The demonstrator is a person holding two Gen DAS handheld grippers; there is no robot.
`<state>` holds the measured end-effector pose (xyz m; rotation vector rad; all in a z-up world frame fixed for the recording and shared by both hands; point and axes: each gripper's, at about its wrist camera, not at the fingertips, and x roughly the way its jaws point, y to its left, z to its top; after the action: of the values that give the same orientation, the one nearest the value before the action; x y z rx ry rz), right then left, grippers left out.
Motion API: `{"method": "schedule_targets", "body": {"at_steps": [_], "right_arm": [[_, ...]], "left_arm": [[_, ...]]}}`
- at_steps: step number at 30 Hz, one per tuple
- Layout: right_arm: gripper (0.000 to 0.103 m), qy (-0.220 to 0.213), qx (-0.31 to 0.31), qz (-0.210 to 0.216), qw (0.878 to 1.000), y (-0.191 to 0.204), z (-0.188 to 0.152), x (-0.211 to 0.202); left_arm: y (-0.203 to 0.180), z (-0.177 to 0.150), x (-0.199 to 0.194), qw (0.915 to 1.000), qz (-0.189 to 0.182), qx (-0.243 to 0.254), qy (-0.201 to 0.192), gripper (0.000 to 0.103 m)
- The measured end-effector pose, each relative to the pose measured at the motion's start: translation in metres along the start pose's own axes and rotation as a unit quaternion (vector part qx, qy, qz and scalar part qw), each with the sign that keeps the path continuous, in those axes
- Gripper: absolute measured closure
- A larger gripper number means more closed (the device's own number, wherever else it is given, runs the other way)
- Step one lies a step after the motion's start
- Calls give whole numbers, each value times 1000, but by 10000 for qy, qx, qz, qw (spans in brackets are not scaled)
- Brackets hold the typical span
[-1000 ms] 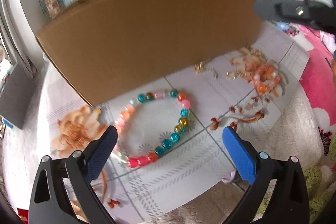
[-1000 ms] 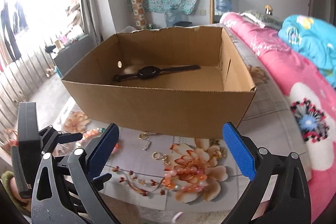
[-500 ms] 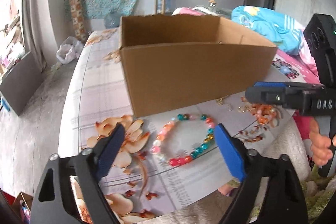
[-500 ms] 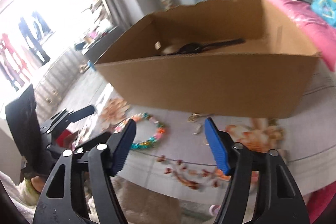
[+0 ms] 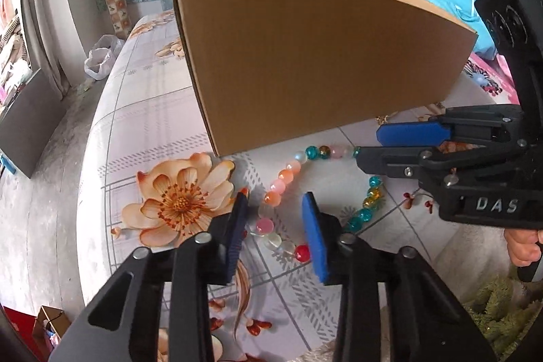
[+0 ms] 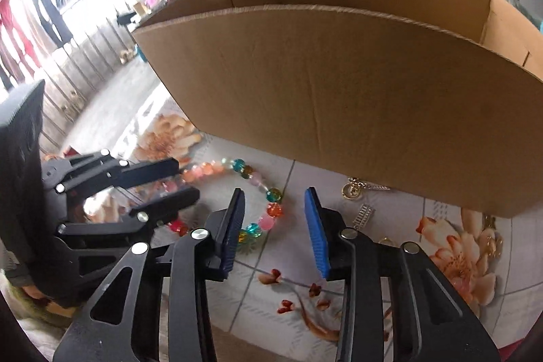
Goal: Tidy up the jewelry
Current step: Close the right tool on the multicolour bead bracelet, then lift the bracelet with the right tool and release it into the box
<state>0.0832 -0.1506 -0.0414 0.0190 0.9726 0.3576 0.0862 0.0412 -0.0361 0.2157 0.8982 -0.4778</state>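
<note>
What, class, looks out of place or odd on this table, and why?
Small gold-coloured pieces lie scattered loose against the cardboard box wall, apart from the beaded bracelet. The box's top rim is torn and ragged. Both grippers' fingers are closing around the bracelet.

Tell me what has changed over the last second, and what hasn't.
Both tongs came down over the bead bracelet from opposite sides, jaws narrowing from wide open and closing now. The left tongs straddle its pink and clear beads; the right tongs straddle its orange and teal ones. Neither visibly presses yet. The bracelet lies unmoved on the floral cloth, and the cardboard box and gold trinkets stayed put.
</note>
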Motion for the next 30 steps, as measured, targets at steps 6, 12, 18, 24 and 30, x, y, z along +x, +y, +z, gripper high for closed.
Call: {"method": "schedule_targets", "body": {"at_steps": [6, 12, 18, 24, 30], "right_arm": [[83, 92, -254, -235, 9994, 7, -2, 3], [95, 120, -458, -294, 9984, 12, -3, 3], [95, 10, -267, -119, 9996, 7, -3, -12], [96, -303, -155, -48, 9994, 6, -6, -41], [96, -758, -55, -16, 9971, -2, -10, -81]], "left_arm": [[-6, 3, 4, 9999, 61, 119, -22, 84], [-12, 7, 6, 9998, 29, 214, -41, 93], [-19, 8, -6, 9995, 7, 223, -225, 94], [-26, 11, -34, 9984, -25, 195, -537, 94], [-38, 21, -72, 9954, -117, 232, -926, 94]]}}
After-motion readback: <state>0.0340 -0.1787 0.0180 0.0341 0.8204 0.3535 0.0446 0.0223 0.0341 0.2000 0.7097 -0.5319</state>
